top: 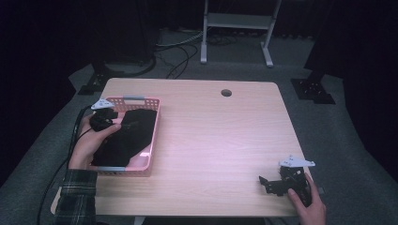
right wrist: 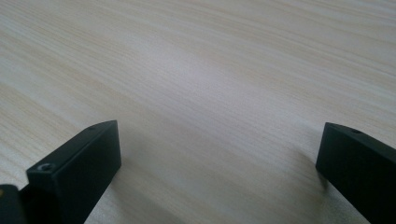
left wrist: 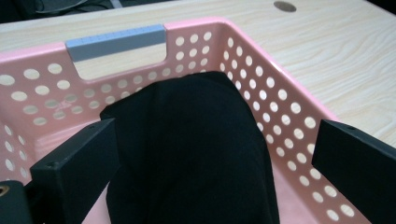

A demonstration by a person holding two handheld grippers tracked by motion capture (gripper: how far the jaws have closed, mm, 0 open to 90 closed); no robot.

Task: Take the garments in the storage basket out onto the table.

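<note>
Item 1, nearest me: my right gripper, low over the table at its near right corner. Jaws spread wide, nothing between them but bare wood grain in the right gripper view.

Item 2: my left gripper, held in my left hand over the pink basket at the table's left edge. Jaws spread wide, one either side of the cloth, gripping nothing; whether they touch the fabric, I cannot tell.

Item 3: black cloth, bunched, lying inside the pink basket and covering most of its floor.

Item 4: grey handle on the basket's far wall.

Item 5, farthest: round cable hole near the table's far edge.
</note>
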